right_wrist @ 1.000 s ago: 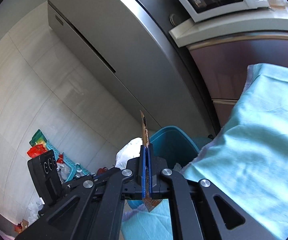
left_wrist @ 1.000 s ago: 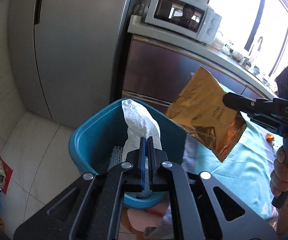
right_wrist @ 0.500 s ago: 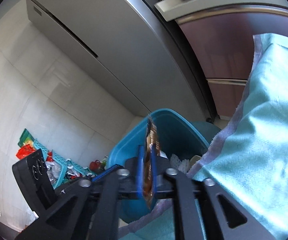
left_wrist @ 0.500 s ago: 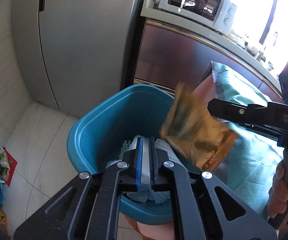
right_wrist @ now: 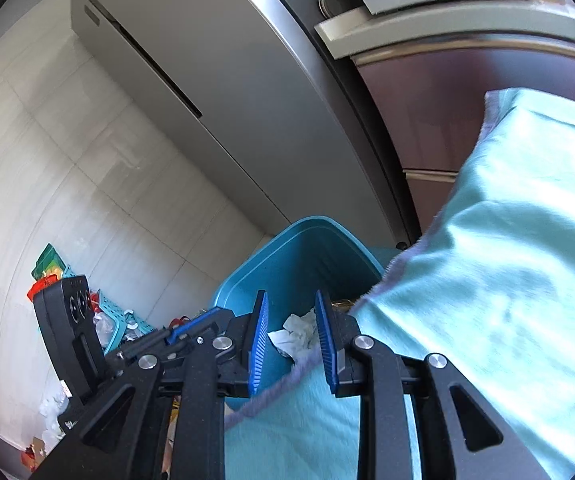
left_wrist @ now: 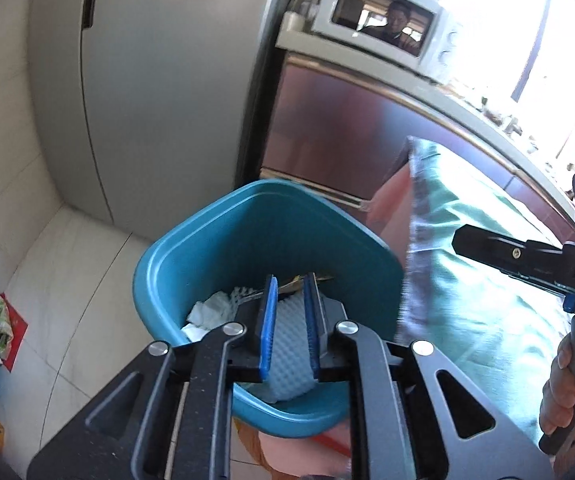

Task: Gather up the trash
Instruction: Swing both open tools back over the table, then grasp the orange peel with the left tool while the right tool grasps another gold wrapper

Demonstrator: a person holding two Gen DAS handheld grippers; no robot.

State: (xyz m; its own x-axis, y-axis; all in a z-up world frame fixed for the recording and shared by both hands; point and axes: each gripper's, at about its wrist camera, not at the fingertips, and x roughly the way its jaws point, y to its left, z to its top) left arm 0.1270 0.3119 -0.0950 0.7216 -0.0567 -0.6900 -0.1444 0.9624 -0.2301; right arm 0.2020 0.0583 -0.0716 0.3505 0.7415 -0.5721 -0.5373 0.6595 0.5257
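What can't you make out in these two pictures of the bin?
- Bottom of the blue bin: in the left view, the left tool, opening with nothing gripped, covers much of the trash.
- Gold wrapper: only a sliver shows behind that tool.
- Right tool, open and empty: in the right view, it and the green cloth hide the bin's near side.
- Floor clutter: too small to identify.

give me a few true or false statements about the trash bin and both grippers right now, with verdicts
1. The teal plastic bin holds crumpled white tissue. True.
2. The right hand-held gripper clamps a golden wrapper. False: nothing is between its open jaws.
3. The left hand-held gripper hangs over the bin, jaws opening. True.
4. A red cloth covers the table. False: the light teal cloth does.
5. A white microwave stands on the counter. True.
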